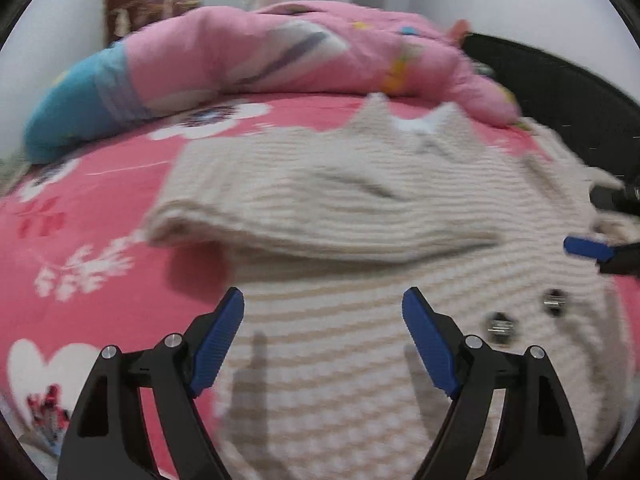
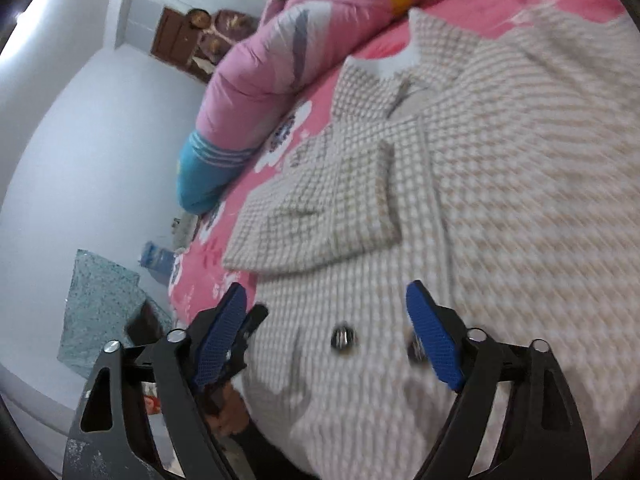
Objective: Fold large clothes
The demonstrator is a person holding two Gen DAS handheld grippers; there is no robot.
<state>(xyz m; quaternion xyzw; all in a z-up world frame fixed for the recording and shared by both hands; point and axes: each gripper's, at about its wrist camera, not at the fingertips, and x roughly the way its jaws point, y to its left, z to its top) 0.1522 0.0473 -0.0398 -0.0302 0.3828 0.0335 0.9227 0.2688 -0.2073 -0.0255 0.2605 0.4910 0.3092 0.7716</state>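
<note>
Both tools, left (image 1: 323,336) and right (image 2: 330,332), gape wide and empty just above the checked coat (image 1: 360,208) spread on the bed (image 1: 100,184).

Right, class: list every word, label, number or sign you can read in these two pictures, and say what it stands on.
None can be read.
The coat shows only a checked weave and buttons, no label.
The bedsheet has red marks among its flowers, too blurred to tell whether they are letters.

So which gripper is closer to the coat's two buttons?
Right. The buttons lie between the fingers of the right gripper; the left gripper hovers off to their left.
</note>
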